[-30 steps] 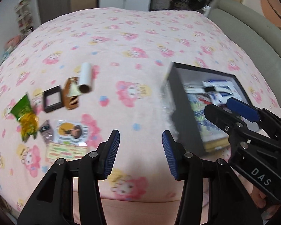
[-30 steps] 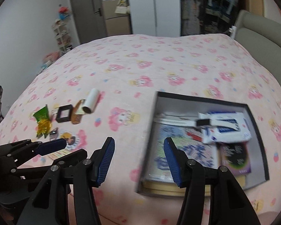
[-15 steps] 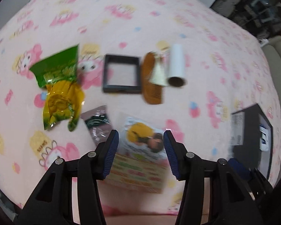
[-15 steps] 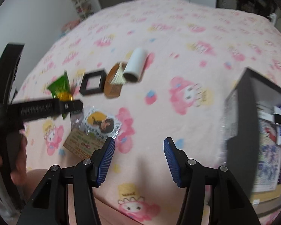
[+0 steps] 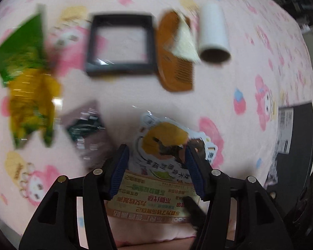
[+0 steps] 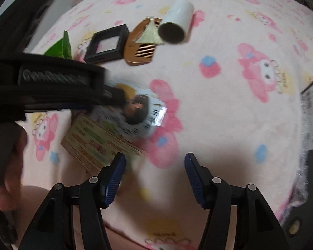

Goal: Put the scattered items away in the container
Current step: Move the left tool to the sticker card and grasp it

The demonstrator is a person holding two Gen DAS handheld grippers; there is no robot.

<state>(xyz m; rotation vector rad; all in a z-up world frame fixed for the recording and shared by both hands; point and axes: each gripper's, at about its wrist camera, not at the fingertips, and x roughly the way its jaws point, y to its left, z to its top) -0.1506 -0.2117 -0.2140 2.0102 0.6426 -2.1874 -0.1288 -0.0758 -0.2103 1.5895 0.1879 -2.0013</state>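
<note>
Pink bedspread point(image 5: 219, 95): comb point(image 5: 173, 62) touches frame point(image 5: 119, 41), beside tube point(image 5: 213, 31).

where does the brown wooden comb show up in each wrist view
Left wrist: the brown wooden comb lies upper centre-right, between the black square frame and the white tube.
Right wrist: the comb lies upper centre-left, between the same frame and tube.
Shared landmark: the white tube.
</note>
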